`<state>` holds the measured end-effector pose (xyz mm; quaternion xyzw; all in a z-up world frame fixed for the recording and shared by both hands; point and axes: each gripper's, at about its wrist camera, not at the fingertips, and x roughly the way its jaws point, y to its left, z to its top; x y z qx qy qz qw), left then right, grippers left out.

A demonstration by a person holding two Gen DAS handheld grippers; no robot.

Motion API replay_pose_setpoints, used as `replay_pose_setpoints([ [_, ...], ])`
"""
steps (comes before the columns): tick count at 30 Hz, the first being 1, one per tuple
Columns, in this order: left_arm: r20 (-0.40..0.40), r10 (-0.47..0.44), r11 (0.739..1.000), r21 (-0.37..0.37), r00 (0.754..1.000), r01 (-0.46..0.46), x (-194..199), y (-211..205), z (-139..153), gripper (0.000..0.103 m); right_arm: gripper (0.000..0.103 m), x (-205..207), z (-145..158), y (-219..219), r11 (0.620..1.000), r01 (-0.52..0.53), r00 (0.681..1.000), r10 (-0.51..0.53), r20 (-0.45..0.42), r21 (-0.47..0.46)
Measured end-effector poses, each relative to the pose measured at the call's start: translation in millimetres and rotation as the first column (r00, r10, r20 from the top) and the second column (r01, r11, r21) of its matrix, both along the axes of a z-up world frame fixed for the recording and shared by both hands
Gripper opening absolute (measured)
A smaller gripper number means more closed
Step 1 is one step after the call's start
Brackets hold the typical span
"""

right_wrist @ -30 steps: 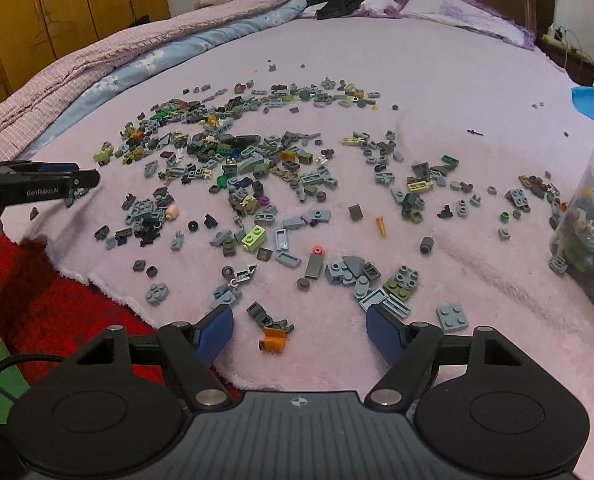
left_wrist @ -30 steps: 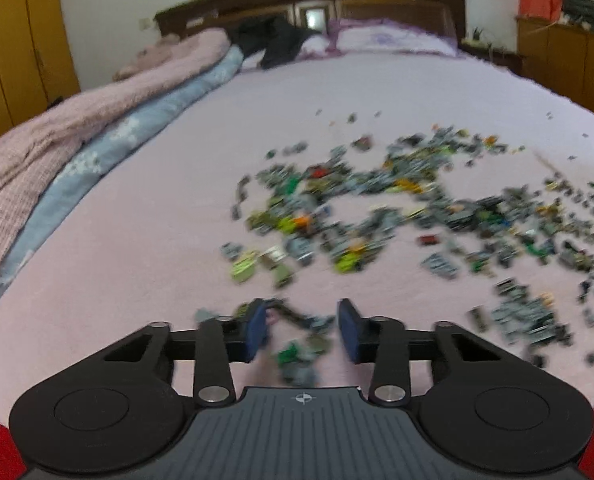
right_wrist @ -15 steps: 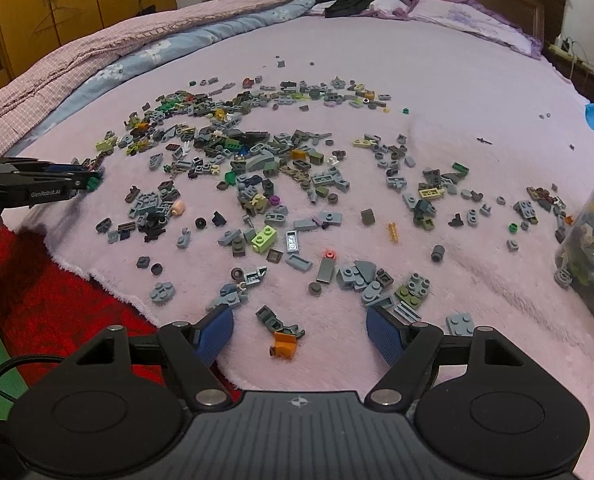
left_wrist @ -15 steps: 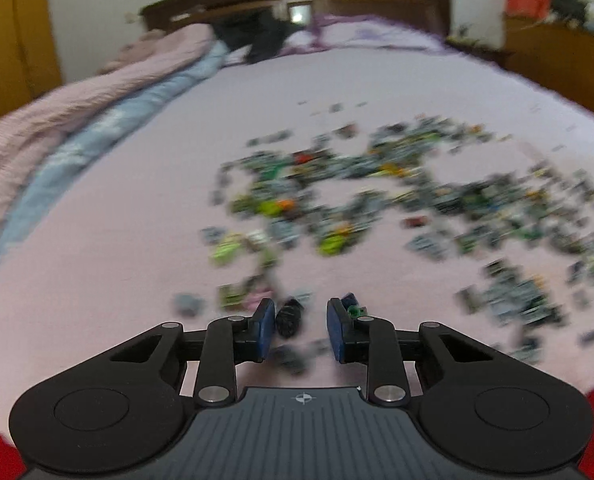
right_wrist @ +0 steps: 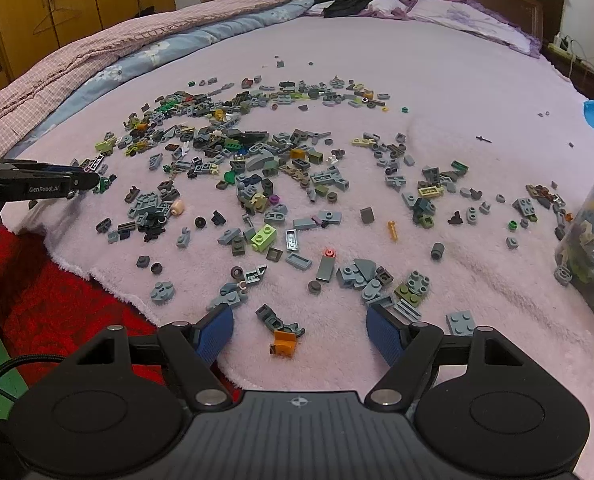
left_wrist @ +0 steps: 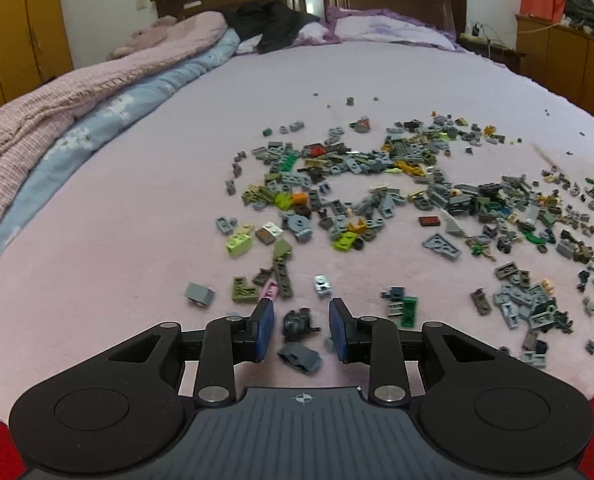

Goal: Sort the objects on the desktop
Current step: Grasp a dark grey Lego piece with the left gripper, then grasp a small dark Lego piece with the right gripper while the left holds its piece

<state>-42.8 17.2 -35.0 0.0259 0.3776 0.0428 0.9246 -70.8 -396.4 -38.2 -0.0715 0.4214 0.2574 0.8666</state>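
the left gripper (left_wrist: 301,330) was wider a second ago and sat over a small heap of bricks. now its blue pads have come closer together and the view is sharp, not blurry. a small dark lumpy piece (left_wrist: 298,321) sits between the pads, but there are gaps on both sides, so the jaws are part way in and not yet pinching it. a dark grey curved piece (left_wrist: 299,356) lies just nearer, below the pads. it looks like the pick is about to happen, not done.

the right gripper (right_wrist: 300,334) has stayed put, spread wide and holding nothing. an orange brick (right_wrist: 283,342) with a grey bent bit (right_wrist: 273,319) lies between its open pads on the near edge of the bed.

the toy bricks (right_wrist: 265,184) are hard shiny plastic, mostly grey, some lime green and orange, flat plates and tiny round studs. they are spread over a soft fuzzy pink blanket (left_wrist: 137,200), so small ones sink in a bit. on the far right is a clear tub (right_wrist: 593,240) with bricks already inside. a red cover (right_wrist: 57,300) shows under the blanket on the near left.
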Motion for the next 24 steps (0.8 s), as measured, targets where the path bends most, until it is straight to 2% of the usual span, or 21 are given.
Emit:
replay_pose_setpoints([
  [2, 0.005, 0.007, 1.0, -0.013, 1.0, -0.007, -1, -2, -1, 0.022, 0.077, 0, 0, 0, 1.0, 0.0, 1.0, 0.0, 0.001, 0.0],
  [6, 0.038, 0.026, 0.999, -0.029, 0.999, -0.025, -7, -5, 4, 0.021, 0.075, 0, 2, -3, 1.0, -0.002, 1.0, 0.002, 0.008, 0.001],
  [11, 0.089, 0.015, 0.999, -0.05, 0.996, -0.011, -13, -13, 18, 0.021, 0.071, -1, 19, 4, 0.998, -0.054, 0.989, 0.048, 0.142, 0.038],
  [14, 0.104, -0.008, 0.998, -0.062, 0.995, 0.014, -12, -21, 22, 0.021, 0.059, 2, 31, 16, 0.991, -0.119, 0.966, 0.102, 0.239, 0.059],
  [15, 0.107, -0.014, 0.998, -0.067, 0.994, 0.021, -12, -24, 22, 0.021, 0.049, 6, 32, 20, 0.988, -0.138, 0.961, 0.118, 0.249, 0.066],
  [16, 0.108, -0.019, 0.997, -0.072, 0.994, 0.027, -12, -26, 22, 0.021, 0.044, 10, 33, 25, 0.985, -0.156, 0.957, 0.133, 0.259, 0.072],
  [19, 0.106, -0.031, 0.995, -0.088, 0.994, 0.04, -13, -31, 19, 0.021, 0.034, 25, 28, 38, 0.98, -0.183, 0.958, 0.16, 0.237, 0.077],
  [24, 0.105, -0.036, 0.993, -0.109, 0.994, 0.047, -17, -35, 16, 0.021, 0.023, 51, 13, 51, 0.975, -0.192, 0.972, 0.173, 0.156, 0.11],
])
